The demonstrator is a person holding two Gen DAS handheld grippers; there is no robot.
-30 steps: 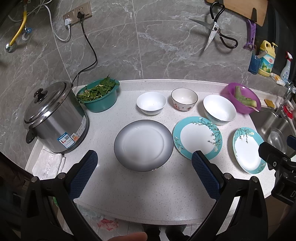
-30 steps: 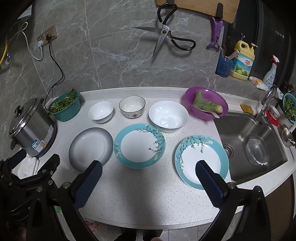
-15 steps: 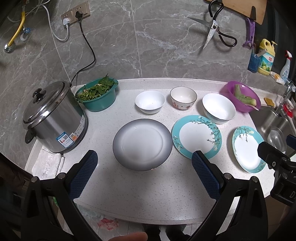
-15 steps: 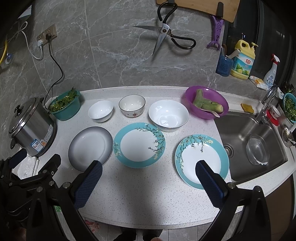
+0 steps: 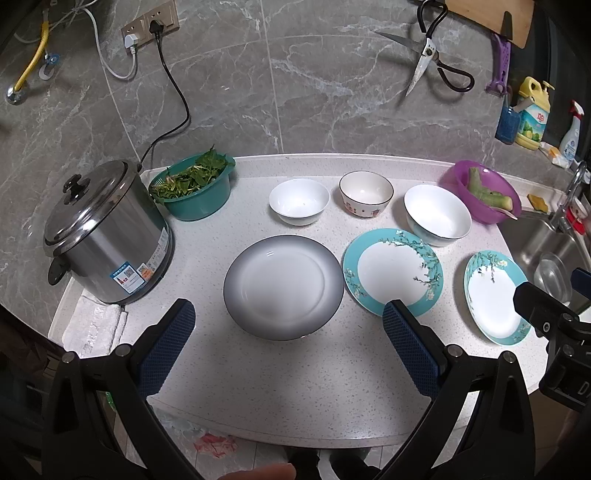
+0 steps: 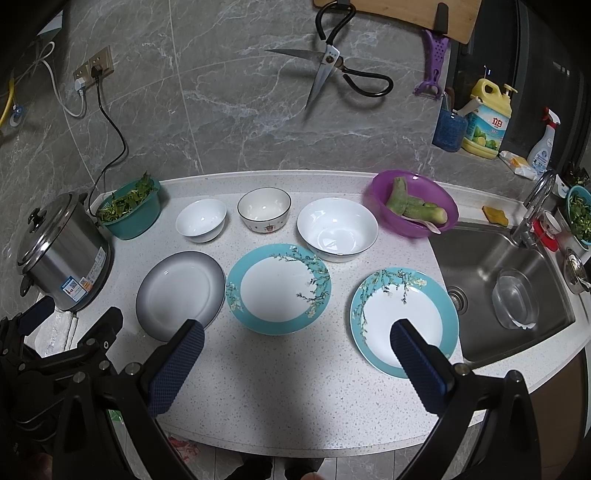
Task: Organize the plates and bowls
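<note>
Fingers [image 6: 417, 365] hide the near edge of the right teal plate [image 6: 404, 317]

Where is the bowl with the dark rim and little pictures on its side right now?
The patterned bowl sits in the back row of the counter, between the small white bowl and the large white bowl, behind the middle teal plate.

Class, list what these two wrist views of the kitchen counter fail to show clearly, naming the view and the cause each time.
- Right teal-rimmed floral plate: left wrist view, near edge behind the right gripper's black frame; right wrist view, near rim behind a blue finger pad.
- Steel rice cooker's label: too small to read.
- Wooden cutting board: cut off by the top edge.
- Grey-rimmed round plate: right wrist view, near rim behind a pad.
</note>
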